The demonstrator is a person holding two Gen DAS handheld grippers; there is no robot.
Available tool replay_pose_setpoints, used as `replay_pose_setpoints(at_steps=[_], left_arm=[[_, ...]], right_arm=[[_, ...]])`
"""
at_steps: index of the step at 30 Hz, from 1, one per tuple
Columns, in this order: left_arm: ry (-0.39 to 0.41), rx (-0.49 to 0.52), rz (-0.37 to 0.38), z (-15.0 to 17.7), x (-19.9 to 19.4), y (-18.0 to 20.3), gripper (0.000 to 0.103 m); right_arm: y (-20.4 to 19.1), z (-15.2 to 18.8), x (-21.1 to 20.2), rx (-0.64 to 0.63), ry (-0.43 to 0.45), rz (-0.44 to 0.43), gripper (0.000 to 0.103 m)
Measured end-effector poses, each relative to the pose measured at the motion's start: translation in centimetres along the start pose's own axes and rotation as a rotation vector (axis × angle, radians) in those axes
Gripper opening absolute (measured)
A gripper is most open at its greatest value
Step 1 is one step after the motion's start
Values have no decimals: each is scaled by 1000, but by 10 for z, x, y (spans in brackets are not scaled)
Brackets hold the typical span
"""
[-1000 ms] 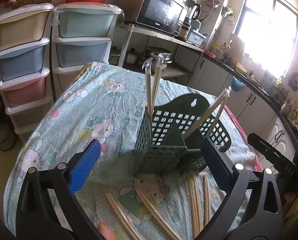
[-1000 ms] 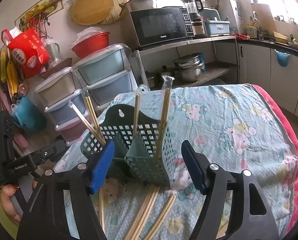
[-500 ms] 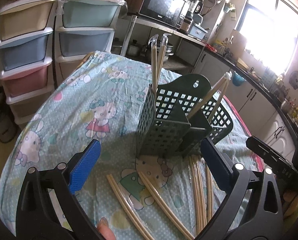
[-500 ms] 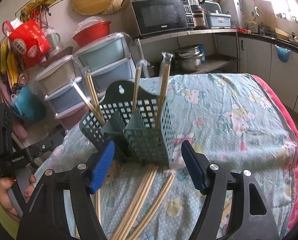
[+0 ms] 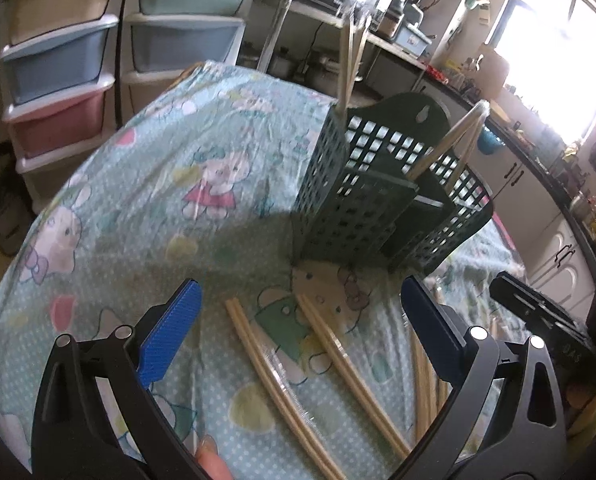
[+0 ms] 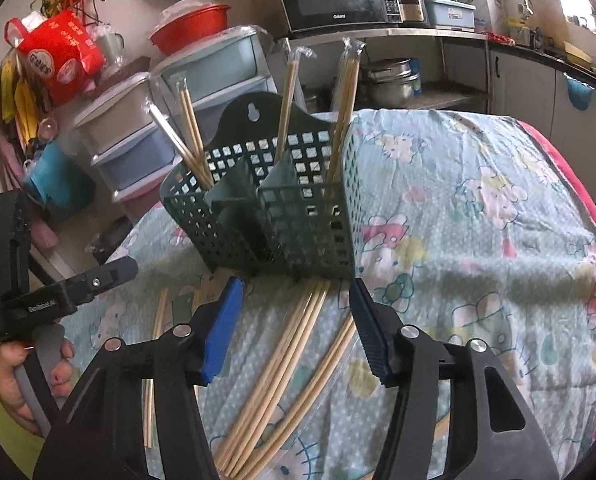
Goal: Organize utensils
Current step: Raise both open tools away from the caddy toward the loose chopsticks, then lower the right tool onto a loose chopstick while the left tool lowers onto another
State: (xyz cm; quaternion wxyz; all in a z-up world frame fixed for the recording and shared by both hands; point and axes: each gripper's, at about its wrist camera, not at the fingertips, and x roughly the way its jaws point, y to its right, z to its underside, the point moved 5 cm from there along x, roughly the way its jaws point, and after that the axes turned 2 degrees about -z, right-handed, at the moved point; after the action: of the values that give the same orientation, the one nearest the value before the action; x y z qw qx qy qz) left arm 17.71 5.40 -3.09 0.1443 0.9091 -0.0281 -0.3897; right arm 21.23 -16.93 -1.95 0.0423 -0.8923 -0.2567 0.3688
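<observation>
Near the middle of the tabletop [image 6: 478,208], on a cartoon-print cloth, stands a dark green slotted basket [image 6: 281,220] divided into compartments. It already holds several wrapped chopstick pairs [image 6: 348,120] standing on end and leaning against its walls, some in the left compartment and some in the right, which suggests the sorting is partly done.

The rest of the chopsticks lie flat on the cloth between the basket and the near edge. One bundle [image 6: 285,356] lies with its far ends almost under the basket's front wall, and it runs back between the fingers of the right gripper [image 6: 295,330]. That gripper's jaws are closing, with the bundle lying between them; the pads do not yet appear to press on it, though the angle makes this hard to judge. It points down at the sticks, probably so as to pinch them across their length and lift them.

The left gripper [image 5: 300,330] hangs over two more loose pairs [image 5: 330,354] nearer the left side, jaws wide apart and touching nothing. Both sit low and tilted, so each can take sticks from its own side. A fingertip [image 5: 211,464] shows at that view's lower edge.
</observation>
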Motion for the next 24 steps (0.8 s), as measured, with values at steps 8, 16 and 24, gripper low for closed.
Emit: replay_pose_setpoints(at_steps=[8,16,24], left_arm=[[-48,-21,20,15,10,-9,79],[-88,-58,29,26,18,-19,54],[-141,-76,19,36,34,-28,35]], right_arm=[[-1,8,13,6,-46,-2,47],[-1,13,26,10,-82,-1,40],[6,19,51,47,-154,13,26]])
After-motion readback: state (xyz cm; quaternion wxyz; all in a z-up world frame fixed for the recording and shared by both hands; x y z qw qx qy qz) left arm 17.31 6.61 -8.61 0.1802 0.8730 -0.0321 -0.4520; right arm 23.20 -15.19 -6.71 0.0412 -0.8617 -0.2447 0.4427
